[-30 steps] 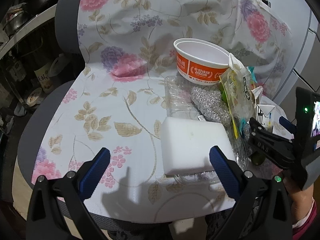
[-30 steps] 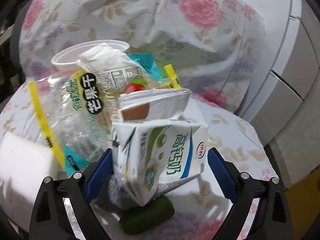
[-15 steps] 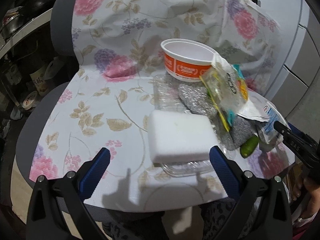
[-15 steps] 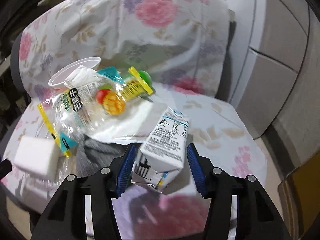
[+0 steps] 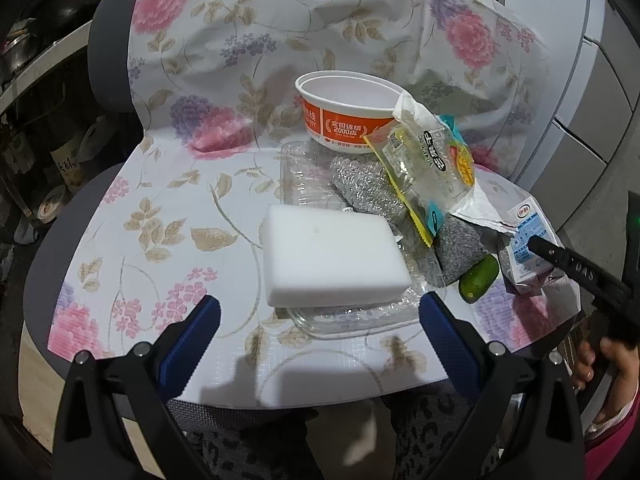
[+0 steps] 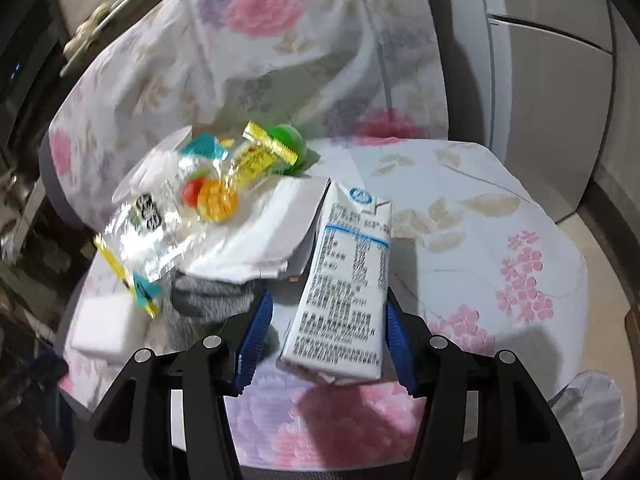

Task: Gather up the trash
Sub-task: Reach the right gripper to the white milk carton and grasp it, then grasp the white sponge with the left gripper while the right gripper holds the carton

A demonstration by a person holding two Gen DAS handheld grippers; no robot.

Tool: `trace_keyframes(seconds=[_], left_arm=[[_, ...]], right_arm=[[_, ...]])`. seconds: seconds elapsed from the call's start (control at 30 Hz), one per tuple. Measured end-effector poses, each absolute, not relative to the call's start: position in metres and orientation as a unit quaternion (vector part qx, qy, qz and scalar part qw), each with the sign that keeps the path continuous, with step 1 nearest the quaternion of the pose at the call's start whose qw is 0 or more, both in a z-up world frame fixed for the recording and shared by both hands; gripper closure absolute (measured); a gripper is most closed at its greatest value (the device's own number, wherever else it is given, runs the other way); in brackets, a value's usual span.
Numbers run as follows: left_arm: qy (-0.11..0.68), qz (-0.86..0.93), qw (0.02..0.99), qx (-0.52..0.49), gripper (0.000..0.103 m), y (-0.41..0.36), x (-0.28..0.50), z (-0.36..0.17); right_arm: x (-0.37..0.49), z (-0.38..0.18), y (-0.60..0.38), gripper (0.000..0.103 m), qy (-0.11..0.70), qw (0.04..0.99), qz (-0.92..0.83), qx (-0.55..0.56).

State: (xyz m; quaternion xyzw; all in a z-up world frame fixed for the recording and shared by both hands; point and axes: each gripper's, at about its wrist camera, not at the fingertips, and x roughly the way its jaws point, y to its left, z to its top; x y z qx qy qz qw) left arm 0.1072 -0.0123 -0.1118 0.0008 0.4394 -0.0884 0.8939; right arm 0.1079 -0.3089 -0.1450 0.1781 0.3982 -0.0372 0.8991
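Your right gripper (image 6: 326, 342) has its blue-padded jaws closed on the white-and-blue crumpled milk carton (image 6: 346, 280), pads pressed on both its sides, carton tilted with its top toward 12 o'clock; in the left wrist view the same carton (image 5: 528, 248) sits at 3 o'clock with one black finger across it. Your left gripper (image 5: 320, 344) hangs with jaws spread wide and nothing between them, just short of the clear plastic tray (image 5: 360, 316). On that tray lies the white rectangular foam sponge (image 5: 332, 256), dead centre. At 12 o'clock of the sponge stands the orange-and-white paper bowl (image 5: 348, 114), upright. At 1 o'clock a silver steel-wool scourer (image 5: 366, 188) lies beside the clear snack bag with yellow edge (image 5: 430, 168), which leans over a grey scouring pad (image 5: 456, 250). A small green lime-like piece (image 5: 478, 282) lies between the grey pad and the carton. All of it rests on the floral pink-and-white cloth (image 5: 168, 208) draped over a grey chair (image 5: 112, 44). In the right wrist view a round green lid-like thing (image 6: 290, 146) peeks out at 11 o'clock behind the snack bag; blurred, so can't tell what it is.
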Motion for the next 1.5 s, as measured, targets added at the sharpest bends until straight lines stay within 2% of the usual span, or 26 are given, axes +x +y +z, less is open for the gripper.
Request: trace_keyframes(seconds=[0.1, 0.4, 0.6, 0.7, 0.73, 1.13, 1.3, 1.33, 1.37, 1.5], left_arm=[[0.440, -0.088, 0.894, 0.003, 0.007, -0.012, 0.107, -0.111], [0.451, -0.135, 0.882, -0.006, 0.007, -0.014, 0.104, -0.119], [0.452, -0.107, 0.885, 0.036, 0.012, -0.039, 0.116, -0.133], [0.444, -0.074, 0.890, 0.073, 0.010, -0.052, 0.122, -0.137], [0.443, -0.073, 0.890, 0.081, 0.006, -0.055, 0.123, -0.138], [0.430, -0.060, 0.895, 0.104, 0.007, -0.058, 0.140, -0.152], [0.422, -0.075, 0.899, 0.088, 0.020, -0.051, 0.139, -0.148], [0.422, -0.079, 0.899, 0.084, 0.053, -0.050, 0.138, -0.147], [0.428, -0.079, 0.897, 0.078, 0.064, -0.047, 0.139, -0.147], [0.424, -0.092, 0.900, 0.044, 0.064, -0.031, 0.137, -0.140]], right_arm=[[0.105, -0.134, -0.300, 0.062, 0.389, 0.909, -0.053, 0.137], [0.058, -0.112, -0.298, 0.063, 0.344, 0.935, -0.054, 0.061], [0.048, -0.105, -0.298, 0.062, 0.331, 0.941, -0.041, 0.061], [0.047, -0.104, -0.294, 0.062, 0.327, 0.943, -0.036, 0.056], [0.047, -0.104, -0.293, 0.062, 0.326, 0.943, -0.034, 0.056], [0.049, -0.109, -0.289, 0.062, 0.335, 0.940, -0.021, 0.061], [0.048, -0.109, -0.289, 0.062, 0.334, 0.940, -0.022, 0.061], [0.048, -0.109, -0.289, 0.062, 0.334, 0.941, -0.022, 0.060], [0.048, -0.108, -0.289, 0.062, 0.333, 0.941, -0.023, 0.059], [0.046, -0.106, -0.287, 0.062, 0.332, 0.941, -0.022, 0.059]])
